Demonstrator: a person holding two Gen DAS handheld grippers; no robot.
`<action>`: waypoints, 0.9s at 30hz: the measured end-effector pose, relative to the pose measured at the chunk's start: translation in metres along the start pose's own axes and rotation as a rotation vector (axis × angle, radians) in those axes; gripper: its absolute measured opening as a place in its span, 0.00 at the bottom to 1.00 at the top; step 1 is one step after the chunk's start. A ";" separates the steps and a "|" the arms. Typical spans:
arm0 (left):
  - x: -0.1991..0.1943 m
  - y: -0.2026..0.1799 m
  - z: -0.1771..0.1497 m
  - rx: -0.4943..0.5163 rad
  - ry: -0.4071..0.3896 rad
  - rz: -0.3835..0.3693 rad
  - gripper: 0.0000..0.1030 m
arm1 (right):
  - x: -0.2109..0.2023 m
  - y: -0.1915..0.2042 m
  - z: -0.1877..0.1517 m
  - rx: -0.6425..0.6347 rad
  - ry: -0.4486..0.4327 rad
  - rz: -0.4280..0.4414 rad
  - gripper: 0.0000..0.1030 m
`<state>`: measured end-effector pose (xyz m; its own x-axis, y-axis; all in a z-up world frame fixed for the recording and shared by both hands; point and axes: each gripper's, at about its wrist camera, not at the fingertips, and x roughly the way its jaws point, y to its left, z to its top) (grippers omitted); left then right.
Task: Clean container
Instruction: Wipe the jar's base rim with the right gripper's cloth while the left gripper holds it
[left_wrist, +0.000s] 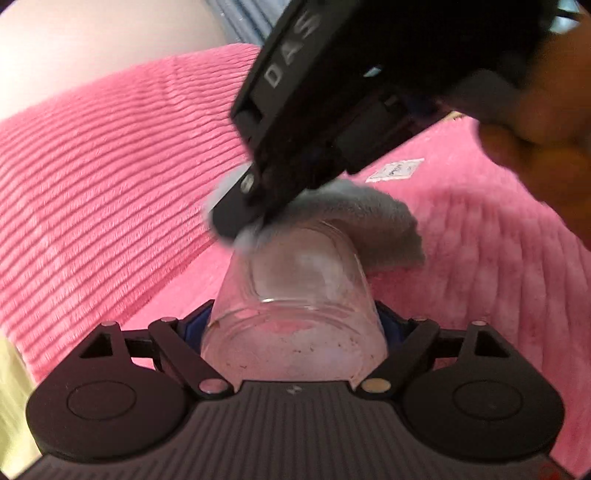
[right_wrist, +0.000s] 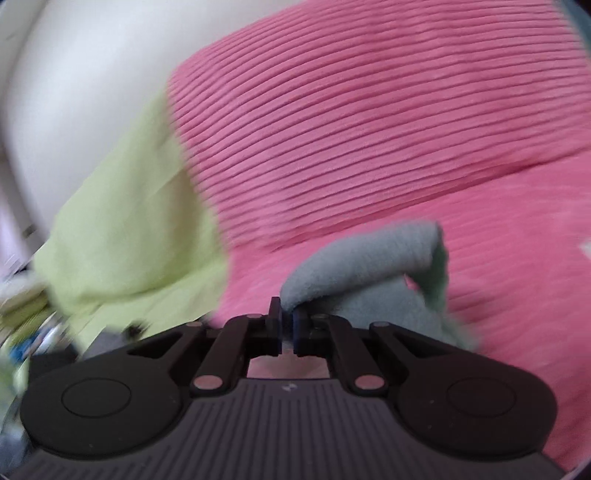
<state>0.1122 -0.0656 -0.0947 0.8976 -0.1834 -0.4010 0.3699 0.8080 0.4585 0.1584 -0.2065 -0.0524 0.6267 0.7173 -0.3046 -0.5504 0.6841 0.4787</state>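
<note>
**Container clamped on its side, cloth at its far end**

Container (left_wrist: 295, 295), a clear glass jar, lies on its side between the fingers of the left gripper (left_wrist: 295, 325), whose jaws press on its walls. Its near end faces the lens, with dark specks and a cloudy film on the glass; whether that end is the mouth or the base is hard to tell through the distortion. Both fingers are almost wholly hidden behind the jar, only a bit of blue pad showing at each side.

The right gripper (left_wrist: 240, 221) comes in from the upper right in the left wrist view, blurred, its tips at the jar's far end. A grey cloth (left_wrist: 380, 225) sits there too, against the glass and draped behind it; just where cloth meets glass is smeared. A hand (left_wrist: 535, 122) at the right edge is cut off and out of focus.

In the right wrist view that gripper's (right_wrist: 287, 325) jaws are nearly together, pinching a fold of the grey cloth (right_wrist: 369, 266). The jar is hidden here by cloth and gripper body.

Under everything lies a pink ribbed blanket (left_wrist: 110, 184). A lime-green fabric (right_wrist: 129, 229) lies to its left, blurred, and the clutter at the far left edge cannot be made out.
</note>
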 end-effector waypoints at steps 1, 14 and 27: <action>0.001 0.001 0.000 -0.015 0.000 -0.007 0.83 | -0.002 -0.005 0.001 0.025 -0.012 -0.012 0.02; -0.012 0.030 -0.009 -0.326 0.002 -0.140 0.83 | 0.004 0.025 -0.010 -0.082 0.106 0.172 0.03; -0.015 0.014 -0.010 -0.227 0.009 -0.137 0.83 | 0.004 0.004 -0.003 -0.003 0.008 0.017 0.03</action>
<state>0.1014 -0.0457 -0.0896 0.8400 -0.2958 -0.4548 0.4241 0.8809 0.2104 0.1572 -0.2011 -0.0540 0.6124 0.7302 -0.3029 -0.5630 0.6719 0.4812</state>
